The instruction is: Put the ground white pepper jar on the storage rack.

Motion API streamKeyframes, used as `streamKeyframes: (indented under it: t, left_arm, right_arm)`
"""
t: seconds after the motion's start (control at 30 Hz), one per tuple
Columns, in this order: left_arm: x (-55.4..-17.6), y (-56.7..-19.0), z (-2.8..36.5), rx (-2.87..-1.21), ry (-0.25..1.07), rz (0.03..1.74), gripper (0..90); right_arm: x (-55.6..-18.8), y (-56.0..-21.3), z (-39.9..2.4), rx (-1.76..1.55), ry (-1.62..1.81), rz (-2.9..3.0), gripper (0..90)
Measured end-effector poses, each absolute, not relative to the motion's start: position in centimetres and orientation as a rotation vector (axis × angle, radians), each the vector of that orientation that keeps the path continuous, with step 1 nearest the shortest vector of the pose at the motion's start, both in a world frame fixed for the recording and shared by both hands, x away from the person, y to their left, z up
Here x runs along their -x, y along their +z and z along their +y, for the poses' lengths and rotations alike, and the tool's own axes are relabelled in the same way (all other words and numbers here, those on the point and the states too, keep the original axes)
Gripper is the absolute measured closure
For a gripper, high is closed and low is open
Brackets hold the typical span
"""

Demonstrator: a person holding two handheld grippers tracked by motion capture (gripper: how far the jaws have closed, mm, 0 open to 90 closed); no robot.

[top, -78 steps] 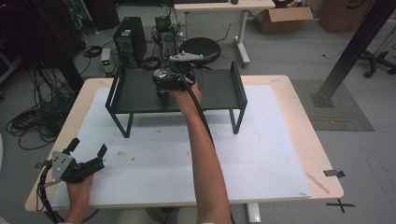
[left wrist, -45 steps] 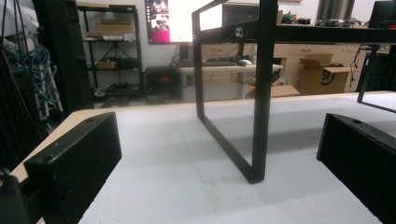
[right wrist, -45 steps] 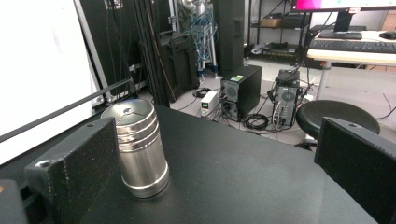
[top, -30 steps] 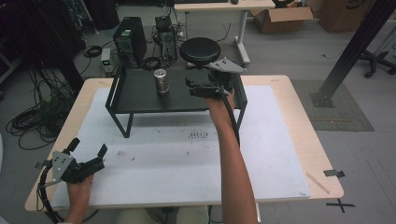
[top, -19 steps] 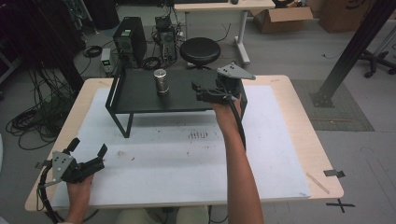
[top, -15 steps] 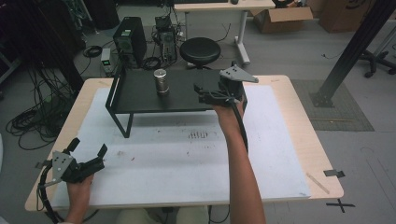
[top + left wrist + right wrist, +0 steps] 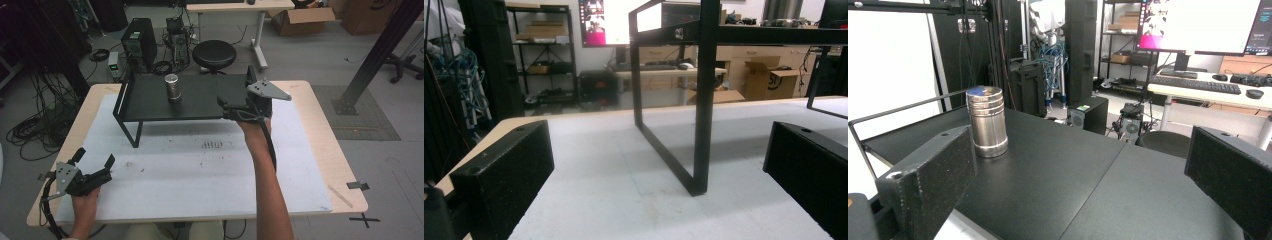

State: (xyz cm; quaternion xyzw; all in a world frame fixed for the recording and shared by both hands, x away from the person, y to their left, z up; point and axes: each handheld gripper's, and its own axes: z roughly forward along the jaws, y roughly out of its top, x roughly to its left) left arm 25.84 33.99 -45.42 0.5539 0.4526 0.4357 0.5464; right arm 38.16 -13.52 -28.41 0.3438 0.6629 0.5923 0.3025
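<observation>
High view: steel canister (image 7: 172, 87) stands left of the right hand-held gripper (image 7: 231, 107).

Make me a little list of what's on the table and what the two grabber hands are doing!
shiny thing: metal canister, upright on the black shelf, nothing touching it
shelf: stands on the white mat
right gripper: open, empty, at the shelf's right end, apart from the canister
left gripper: open, empty, low over the mat's near left corner

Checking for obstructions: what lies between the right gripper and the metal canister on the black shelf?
Nothing: bare black shelf top separates the right gripper from the metal canister, as both the high view and the right gripper view show.
</observation>
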Motion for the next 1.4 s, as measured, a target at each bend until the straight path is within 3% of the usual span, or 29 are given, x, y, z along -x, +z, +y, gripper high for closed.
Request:
streamKeyframes:
  t: [0.53,1.4]
  left_arm:
    - [-25.8,-45.4,34.0,-1.317,1.034,1.073,0.2]
    - [-25.9,-45.4,34.0,-1.316,1.033,1.074,0.2]
  right_arm:
    - [-35.6,-29.5,-15.4,-0.894,1.599,1.709,0.0]
    - [-31.2,-35.1,-18.4,-0.931,1.599,1.630,0.0]
